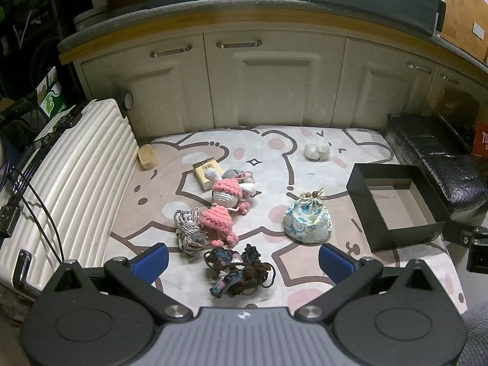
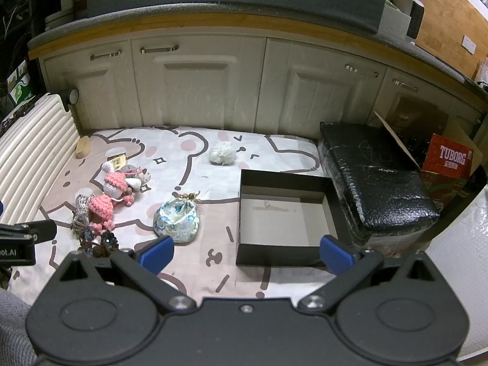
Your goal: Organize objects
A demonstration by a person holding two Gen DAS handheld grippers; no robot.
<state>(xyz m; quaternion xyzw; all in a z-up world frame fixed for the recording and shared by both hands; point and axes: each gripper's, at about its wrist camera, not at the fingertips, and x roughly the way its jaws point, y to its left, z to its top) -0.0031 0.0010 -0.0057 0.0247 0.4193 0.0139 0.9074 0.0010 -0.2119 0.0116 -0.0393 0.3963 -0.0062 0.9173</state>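
Both grippers, left (image 1: pixel 244 257) and right (image 2: pixel 246 251), hang wide and empty over the mat's (image 1: pixel 274 140) near edge; yarn toys (image 1: pixel 227 195) crowd its left side, awaiting the empty box (image 2: pixel 283 216) at its right edge.

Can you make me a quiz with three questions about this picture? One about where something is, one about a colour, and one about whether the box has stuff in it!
1. Where is the black box compared with the flowery pouch, in the right wrist view?
A. Left of it
B. Right of it
C. On top of it

2. What colour are the pads of the left hand-held gripper?
A. Red
B. Green
C. Blue

3. What is inside the black box?
A. Nothing
B. The white yarn ball
C. The pink crochet toys

Answers:
1. B, the box sits to the pouch's right on the mat.
2. C, both fingertips are blue.
3. A, its floor is bare; the white yarn ball and pink crochet toys lie on the mat.
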